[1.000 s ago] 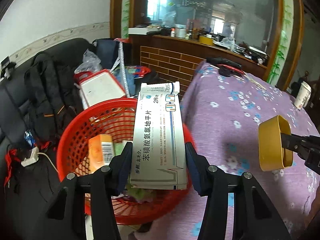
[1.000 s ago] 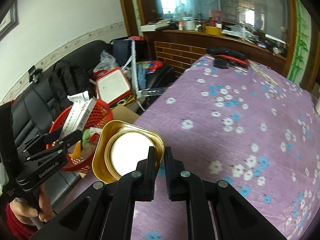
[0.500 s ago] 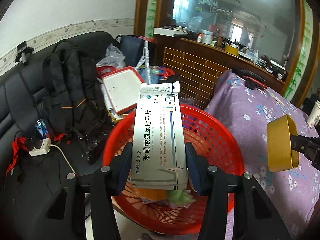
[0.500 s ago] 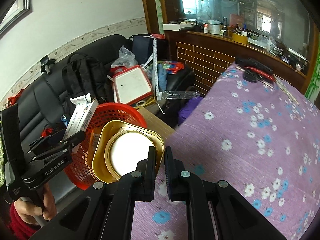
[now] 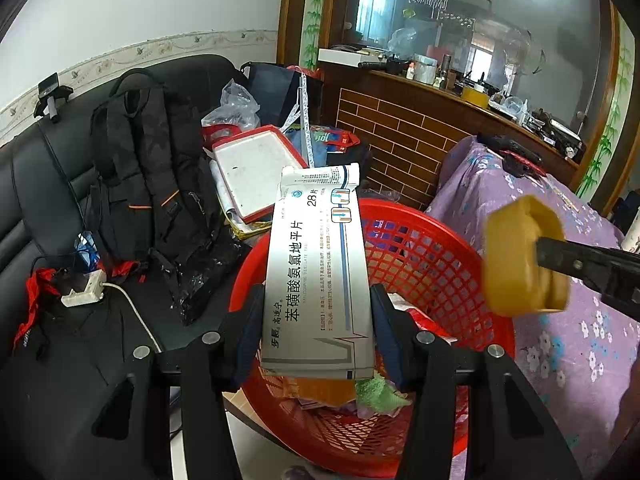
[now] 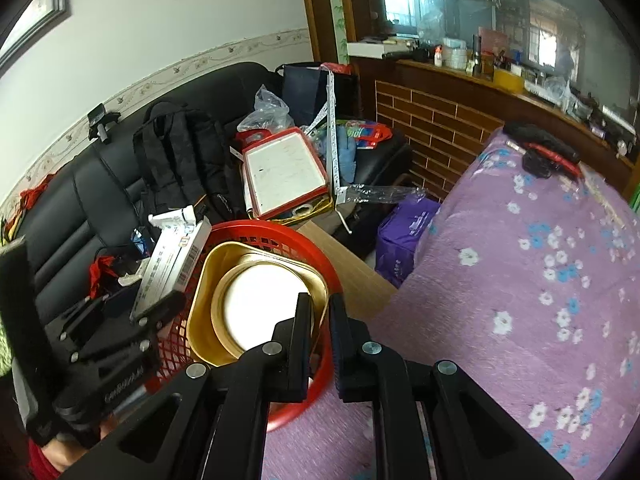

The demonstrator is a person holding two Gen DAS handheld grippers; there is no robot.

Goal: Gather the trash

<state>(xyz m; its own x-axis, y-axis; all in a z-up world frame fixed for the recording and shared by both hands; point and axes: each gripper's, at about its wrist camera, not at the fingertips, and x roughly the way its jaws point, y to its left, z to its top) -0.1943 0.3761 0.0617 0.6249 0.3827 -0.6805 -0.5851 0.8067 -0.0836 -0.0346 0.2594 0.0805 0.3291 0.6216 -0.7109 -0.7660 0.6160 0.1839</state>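
Left wrist view: the left gripper [image 5: 318,322] clamps a long grey-white medicine box [image 5: 318,276] by its sides, the pads pressing on both long edges. The box stands above a red mesh basket [image 5: 432,256] holding crumpled scraps, one of them green [image 5: 378,394]. At right, the right gripper's fingers [image 5: 576,264] reach in with a blurred gold container [image 5: 524,256] over the basket's rim. A black backpack [image 5: 148,168] leans on a black sofa [image 5: 44,184].

Right wrist view: the right gripper [image 6: 320,320] has just been opening; a narrow gap shows between its jaws, with the rim of the gold container [image 6: 256,304] between them, white inside, over the red basket [image 6: 316,248]. Whether the pads still press on the rim cannot be told. At left, the left gripper [image 6: 158,310] holds the medicine box [image 6: 172,262] beside the basket. A purple flowered cloth [image 6: 520,280] covers the table.
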